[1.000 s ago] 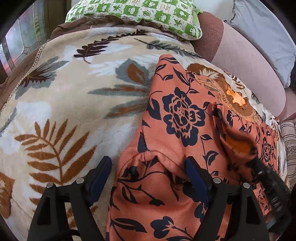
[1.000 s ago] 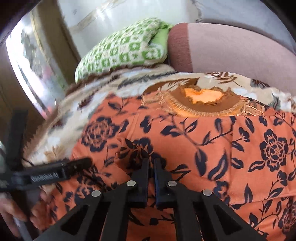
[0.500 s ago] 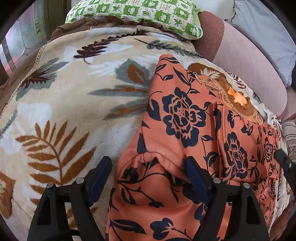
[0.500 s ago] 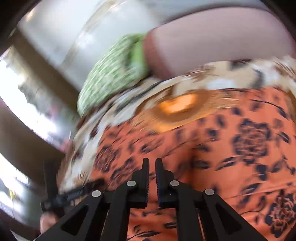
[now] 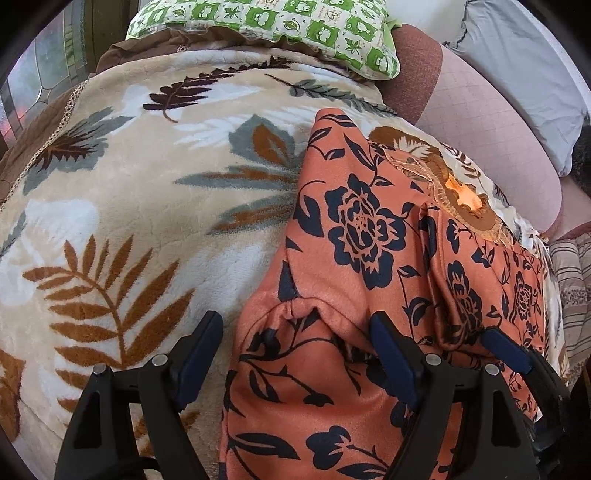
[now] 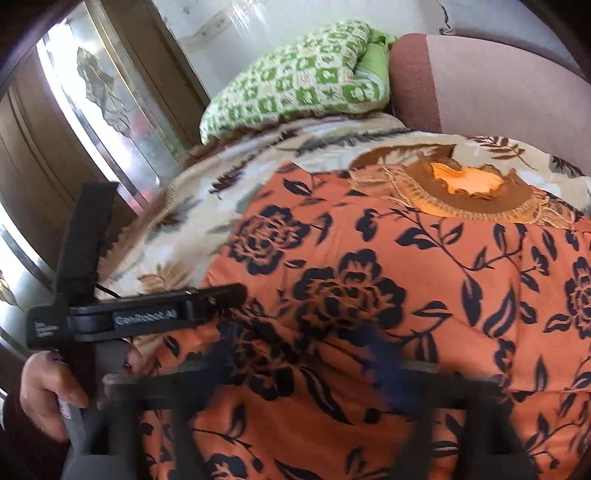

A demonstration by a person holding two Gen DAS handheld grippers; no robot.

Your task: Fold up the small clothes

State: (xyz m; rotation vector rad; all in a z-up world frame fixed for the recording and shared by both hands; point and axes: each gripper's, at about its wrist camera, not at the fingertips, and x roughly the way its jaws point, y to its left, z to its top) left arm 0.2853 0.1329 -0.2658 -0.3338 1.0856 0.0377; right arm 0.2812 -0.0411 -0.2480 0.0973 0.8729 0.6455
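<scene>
An orange garment [image 5: 354, 236] printed with dark blue flowers lies on a leaf-patterned blanket [image 5: 129, 184], its brown embroidered neckline [image 5: 454, 192] at the far end. One sleeve lies folded inward along its right side. My left gripper [image 5: 293, 339] stands wide open over the gathered near edge, with one finger on the blanket and the other on the cloth. In the right wrist view the garment [image 6: 406, 258] fills the frame. My right gripper [image 6: 306, 358] is blurred there; its jaws are opening above the cloth with nothing pinched. The left gripper [image 6: 232, 291] shows side-on at the left, held by a hand [image 6: 40, 384].
A green checked pillow [image 5: 277, 22] lies at the head of the bed. A pink and brown bolster [image 5: 480, 136] and a grey pillow [image 5: 517, 55] sit to the right. Striped cloth [image 5: 572, 266] is at the right edge. Glass door panels [image 6: 99, 96] stand to the left.
The right gripper was shut on a fold of the sleeve; it let go, drew back toward the near edge and its jaws spread. The sleeve now lies flat on the garment. The left gripper stayed put.
</scene>
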